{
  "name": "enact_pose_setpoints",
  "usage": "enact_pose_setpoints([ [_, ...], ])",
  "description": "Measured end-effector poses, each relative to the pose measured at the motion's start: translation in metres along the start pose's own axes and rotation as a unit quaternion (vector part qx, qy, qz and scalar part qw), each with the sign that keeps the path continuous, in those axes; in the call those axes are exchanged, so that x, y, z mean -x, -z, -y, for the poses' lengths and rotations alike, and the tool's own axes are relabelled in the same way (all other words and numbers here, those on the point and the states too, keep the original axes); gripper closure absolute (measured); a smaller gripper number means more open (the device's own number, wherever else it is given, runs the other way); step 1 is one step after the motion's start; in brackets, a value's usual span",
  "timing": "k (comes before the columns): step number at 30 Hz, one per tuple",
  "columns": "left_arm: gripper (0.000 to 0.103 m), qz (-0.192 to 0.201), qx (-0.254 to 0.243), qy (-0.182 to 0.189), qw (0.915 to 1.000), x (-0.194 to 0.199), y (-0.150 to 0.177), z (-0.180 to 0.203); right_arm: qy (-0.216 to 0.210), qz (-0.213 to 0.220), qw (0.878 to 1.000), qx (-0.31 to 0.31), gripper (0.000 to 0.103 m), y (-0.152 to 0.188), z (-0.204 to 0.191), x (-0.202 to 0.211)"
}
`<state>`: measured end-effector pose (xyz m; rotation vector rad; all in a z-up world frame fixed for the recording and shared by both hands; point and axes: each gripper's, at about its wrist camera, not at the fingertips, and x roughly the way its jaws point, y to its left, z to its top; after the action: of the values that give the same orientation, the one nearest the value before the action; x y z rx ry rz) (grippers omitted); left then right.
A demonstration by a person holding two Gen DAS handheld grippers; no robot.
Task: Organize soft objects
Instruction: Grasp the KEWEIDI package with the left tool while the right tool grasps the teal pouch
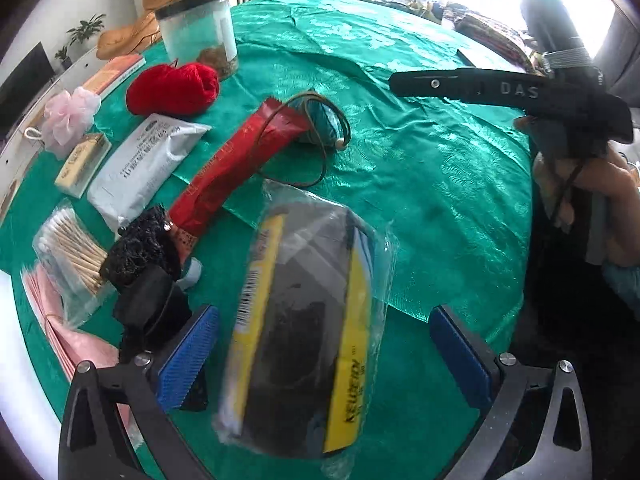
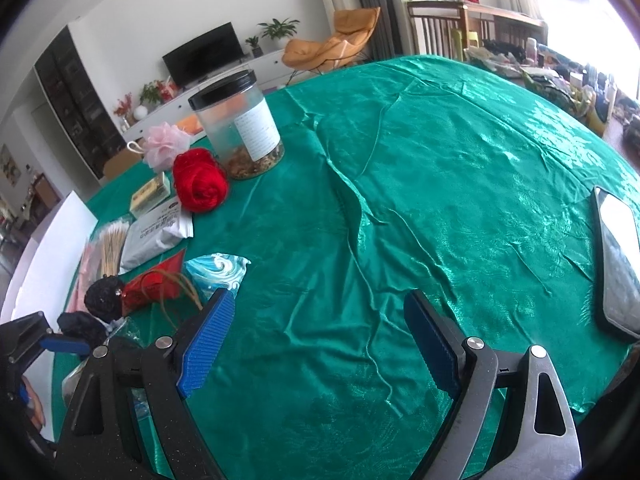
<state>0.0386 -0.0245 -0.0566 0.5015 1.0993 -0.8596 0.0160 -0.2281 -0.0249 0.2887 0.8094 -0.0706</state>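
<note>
Plastic-wrapped yellow and black packet (image 1: 304,332) is lying on the green cloth (image 1: 420,184) between the spread blue fingers of the left claw (image 1: 324,356), touching neither. Right claw (image 2: 320,344) is gaping over bare cloth.

Far ahead of the jaws and to their left, a white wall (image 2: 168,12) backs a low white cabinet (image 2: 224,80) bearing a dark television (image 2: 204,54) and potted plants (image 2: 278,30). An orange lounge chair (image 2: 336,46) sits beside grey curtains (image 2: 370,4). Bright window light (image 2: 600,12) floods in from the right.
</note>
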Motion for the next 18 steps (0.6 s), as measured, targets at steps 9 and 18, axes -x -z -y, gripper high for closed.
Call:
enact_pose_setpoints([
  [9,0.044,0.067,0.131,-0.057,0.9874,0.016,0.031,0.012,-0.055,-0.043,0.997,0.023,0.014,-0.001,-0.006,-0.018],
  [18,0.044,0.131,0.225,-0.011,0.9654,0.06,0.073,0.005,-0.139,-0.095,0.975,0.142,0.066,-0.022,-0.061,-0.064],
])
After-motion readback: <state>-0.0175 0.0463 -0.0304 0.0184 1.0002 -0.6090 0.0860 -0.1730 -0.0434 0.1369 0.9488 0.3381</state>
